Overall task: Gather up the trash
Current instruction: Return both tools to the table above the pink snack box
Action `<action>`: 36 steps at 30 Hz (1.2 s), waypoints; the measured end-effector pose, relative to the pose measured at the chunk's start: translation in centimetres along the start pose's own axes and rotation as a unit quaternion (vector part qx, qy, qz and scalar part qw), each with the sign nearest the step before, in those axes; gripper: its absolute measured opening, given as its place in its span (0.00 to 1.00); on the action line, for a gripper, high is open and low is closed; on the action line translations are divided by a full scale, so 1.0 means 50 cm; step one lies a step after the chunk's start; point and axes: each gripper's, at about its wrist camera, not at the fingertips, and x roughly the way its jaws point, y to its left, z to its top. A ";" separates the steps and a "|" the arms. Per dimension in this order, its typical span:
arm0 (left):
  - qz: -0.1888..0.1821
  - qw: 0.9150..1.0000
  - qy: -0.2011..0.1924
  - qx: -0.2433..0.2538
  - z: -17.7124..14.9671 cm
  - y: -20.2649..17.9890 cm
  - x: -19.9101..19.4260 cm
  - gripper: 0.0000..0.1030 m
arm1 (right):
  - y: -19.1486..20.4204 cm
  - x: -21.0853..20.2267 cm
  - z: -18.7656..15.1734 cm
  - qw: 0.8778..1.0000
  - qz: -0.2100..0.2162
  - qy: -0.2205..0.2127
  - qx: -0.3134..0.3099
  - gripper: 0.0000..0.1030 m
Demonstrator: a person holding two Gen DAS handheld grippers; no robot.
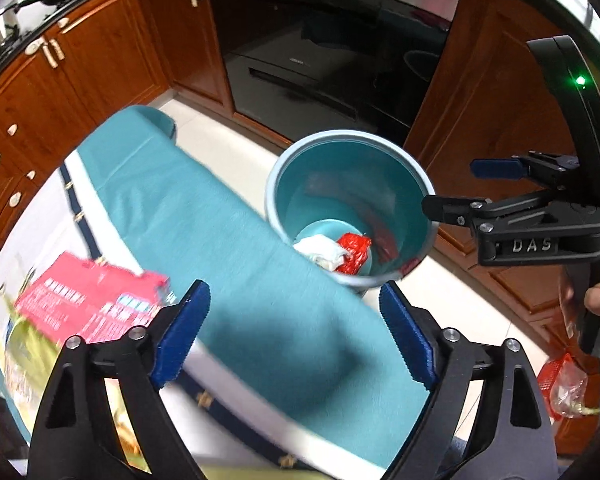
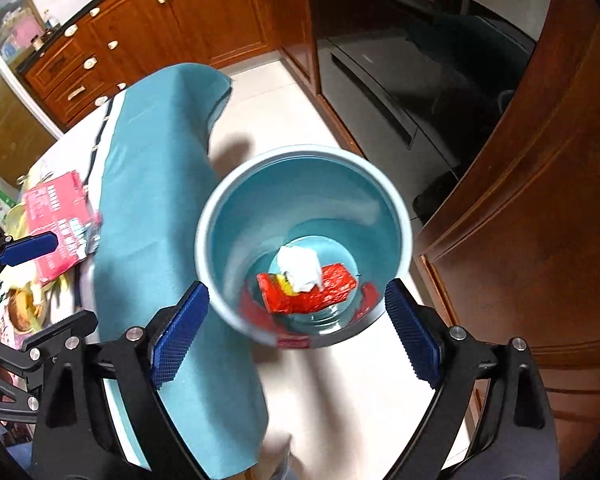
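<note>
We hold both grippers, left gripper (image 1: 294, 336) and right gripper (image 2: 298, 334), spread empty above the bin (image 2: 220, 216), where the red wrapper (image 2: 324, 292) and tissue (image 2: 300, 268) lie

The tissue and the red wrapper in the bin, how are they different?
The tissue is white and crumpled into a soft lump; the wrapper is red, shiny and flatter. The tissue lies partly on top of the wrapper. Both sit at the bottom of the bin.
</note>
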 end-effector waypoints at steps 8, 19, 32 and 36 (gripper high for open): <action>0.031 0.999 -0.033 -0.008 -0.120 0.066 -0.120 0.95 | 0.115 -0.078 -0.042 0.999 0.029 -0.013 -0.034 0.85; 0.078 0.993 -0.056 -0.064 -0.302 0.217 -0.235 0.96 | 0.325 -0.151 -0.112 0.991 0.094 -0.002 -0.091 0.85; 0.097 0.976 -0.021 -0.196 -0.525 0.374 -0.238 0.96 | 0.595 -0.099 -0.247 0.961 0.145 0.080 -0.220 0.85; 0.113 0.973 -0.007 -0.202 -0.543 0.379 -0.221 0.96 | 0.632 -0.042 -0.262 0.959 0.141 0.110 -0.221 0.85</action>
